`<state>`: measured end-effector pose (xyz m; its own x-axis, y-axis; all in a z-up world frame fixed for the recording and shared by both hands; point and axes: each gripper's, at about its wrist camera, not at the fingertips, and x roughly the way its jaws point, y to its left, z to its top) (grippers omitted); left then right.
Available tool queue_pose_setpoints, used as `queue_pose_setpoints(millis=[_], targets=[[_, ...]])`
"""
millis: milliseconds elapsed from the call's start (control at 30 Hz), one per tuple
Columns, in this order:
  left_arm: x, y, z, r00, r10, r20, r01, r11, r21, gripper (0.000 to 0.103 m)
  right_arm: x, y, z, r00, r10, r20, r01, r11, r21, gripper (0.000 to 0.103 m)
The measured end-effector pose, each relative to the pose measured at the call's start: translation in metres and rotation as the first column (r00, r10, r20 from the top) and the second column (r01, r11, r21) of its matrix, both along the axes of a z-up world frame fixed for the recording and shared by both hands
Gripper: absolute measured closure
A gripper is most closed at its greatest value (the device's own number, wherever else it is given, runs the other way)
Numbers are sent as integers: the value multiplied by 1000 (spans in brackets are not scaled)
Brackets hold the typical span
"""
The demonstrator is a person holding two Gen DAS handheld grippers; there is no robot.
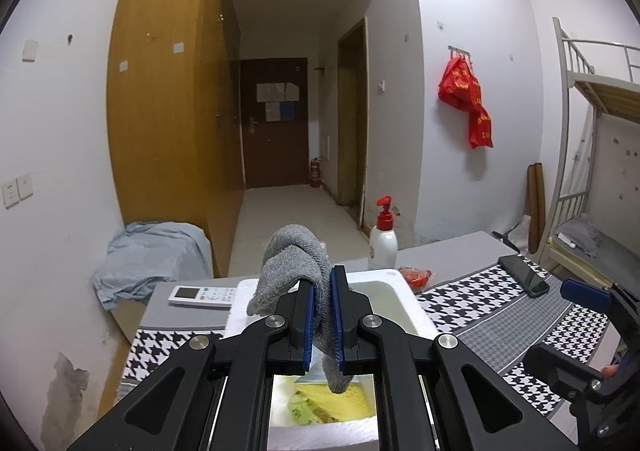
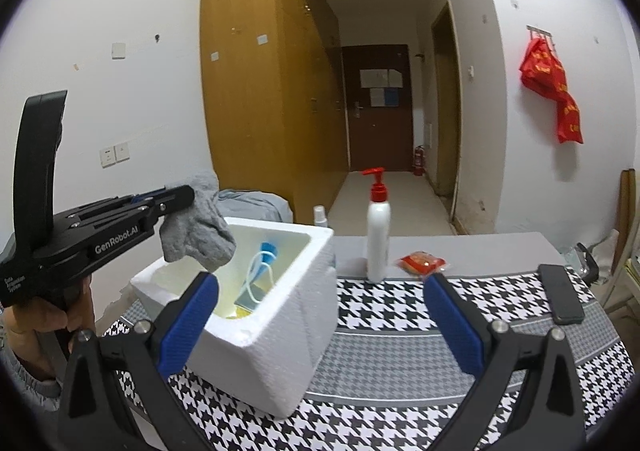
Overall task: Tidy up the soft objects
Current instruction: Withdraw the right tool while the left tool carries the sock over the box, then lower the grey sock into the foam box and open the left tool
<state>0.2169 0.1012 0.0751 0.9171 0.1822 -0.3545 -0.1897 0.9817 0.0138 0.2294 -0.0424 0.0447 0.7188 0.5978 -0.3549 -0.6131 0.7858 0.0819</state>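
A grey knitted sock point(image 1: 294, 271) is pinched between the blue pads of my left gripper point(image 1: 322, 315), which is shut on it. In the right wrist view the left gripper point(image 2: 182, 197) holds the sock point(image 2: 198, 229) above the rear left rim of a white foam box point(image 2: 280, 335). The box point(image 1: 404, 291) lies under the left gripper; yellow and green soft items point(image 1: 332, 403) and a blue-white item point(image 2: 262, 263) lie inside. My right gripper point(image 2: 320, 327) stands open with nothing between its fingers, in front of the box.
On the houndstooth cloth point(image 2: 400, 307) stand a white pump bottle point(image 2: 378, 235), a red packet point(image 2: 422, 263) and a black phone point(image 2: 560, 293). A white remote point(image 1: 202, 295) lies left of the box. A blue cloth point(image 1: 148, 259) covers something at the left. A bunk bed point(image 1: 592, 131) stands right.
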Motion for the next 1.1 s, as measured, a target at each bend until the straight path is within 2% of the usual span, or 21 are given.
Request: queue_pose_setpoints(millis=[500,767,800,833,867,900,933,1000,1100], targets=[[26,-7,-8,999,-36,-36,36,999,-10,94,4,-22,-7,997,-78,-14,78,997,-15,0],[34,-4,-12,998,13,-54,-13,1000,-4,92,7,-29,-9,996,-92,-17,92,996,-16,0],[36,-4,-12,998,20,-59,-20,1000,-5,82,7,-30,-9,996,-93,-18,93,996,-16,0],[37,-3,-13,997,29,-67,-30,1000,-1,58,8,-31,-10,995,-93,-20,93,996,-18,0],[38,-3,-13,996,43,-72,-43,999,1,44,8,-32,-10,995,-94,-21,94,995,-19,0],[36,-3,-13,997,49,-61,-49,999,-2,20,8,-33,-10,995,-99,-21,98,995,-19,0],[34,-3,-13,998,52,-44,-52,999,-2,9,9,-35,-10,995,-102,-23,101,995,-17,0],[30,-5,-11,997,72,-21,-72,997,8,7,9,-38,-10,994,-103,-26,103,995,-14,0],[25,-8,-9,998,54,-14,-54,999,-4,3,9,-42,-10,994,-108,-27,107,994,-14,0]])
